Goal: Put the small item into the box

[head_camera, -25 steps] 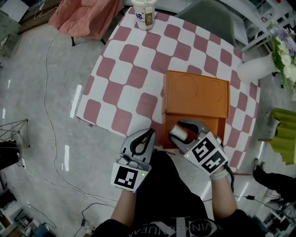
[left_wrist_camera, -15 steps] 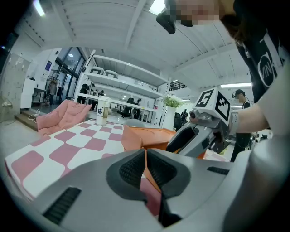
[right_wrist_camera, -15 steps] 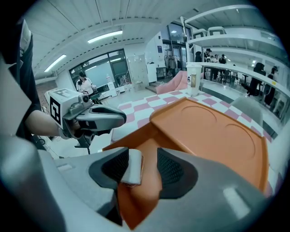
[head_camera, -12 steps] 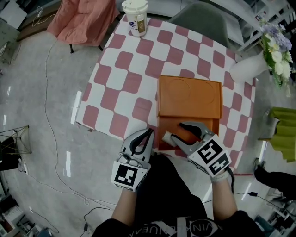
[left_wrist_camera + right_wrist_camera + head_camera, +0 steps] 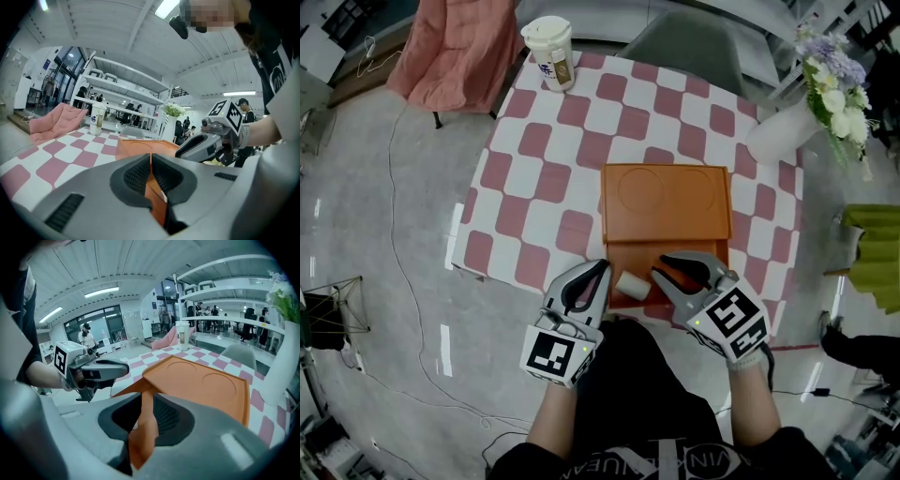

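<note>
Small item: a short white roll-shaped piece, low in the middle of the head view, between the two grippers.
Where it lies: in the near left corner of the orange box. I cannot tell whether it rests on the floor of the box or against its front rim.
Box: it stands open on the checked table, with its lid folded back flat above the open part.
Right hand-held gripper: is over the right of the open part, its jaws closing. Nothing is between them, and only the orange of the box shows through the gap.
Left hand-held gripper: is just left of the item, its jaws together and empty.
Likely handling: the item looks light and small. Its rounded side would probably let it roll or slip from a loose pinch. I cannot tell how hard it is.
Where to hold: across the middle of its round body, with the pads on opposite sides, not on the ends.
Box handling: its thin walls look light, so a nudge could probably slide it on the cloth.
</note>
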A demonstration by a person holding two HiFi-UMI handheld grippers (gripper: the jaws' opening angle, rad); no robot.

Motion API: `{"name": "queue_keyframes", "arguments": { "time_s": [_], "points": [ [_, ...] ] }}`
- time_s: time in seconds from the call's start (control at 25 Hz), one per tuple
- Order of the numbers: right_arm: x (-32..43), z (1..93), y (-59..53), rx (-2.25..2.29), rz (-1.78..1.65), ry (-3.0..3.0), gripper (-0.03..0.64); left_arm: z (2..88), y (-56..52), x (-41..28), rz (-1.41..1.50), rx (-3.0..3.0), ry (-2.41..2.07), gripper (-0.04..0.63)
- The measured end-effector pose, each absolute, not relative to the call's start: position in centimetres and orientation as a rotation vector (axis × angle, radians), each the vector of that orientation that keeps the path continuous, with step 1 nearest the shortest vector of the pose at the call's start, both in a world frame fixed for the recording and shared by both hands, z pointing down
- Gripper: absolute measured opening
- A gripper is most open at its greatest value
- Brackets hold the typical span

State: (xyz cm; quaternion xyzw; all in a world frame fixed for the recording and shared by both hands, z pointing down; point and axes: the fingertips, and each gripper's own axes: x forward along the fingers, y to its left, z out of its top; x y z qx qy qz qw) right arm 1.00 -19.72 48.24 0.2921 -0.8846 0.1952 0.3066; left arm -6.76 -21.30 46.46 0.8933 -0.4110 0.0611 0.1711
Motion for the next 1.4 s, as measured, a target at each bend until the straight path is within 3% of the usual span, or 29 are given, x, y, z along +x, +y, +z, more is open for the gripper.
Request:
{"name": "queue_keyframes", "arguments": {
  "time_s": [0.32, 1.4],
  "points": [
    [2.8, 46.2, -20.0, 0.875, 0.522, -2.374, 0.042, 44.9, -21.9, -5.3, 0.155, 2.577, -1.118, 0.019],
    [7.1, 38.8, -20.9, 1.213, 0.417, -2.450, 0.006, 39.4, -23.4, -3.6, 0.101, 2.660, -1.088, 0.018]
  ]
}}
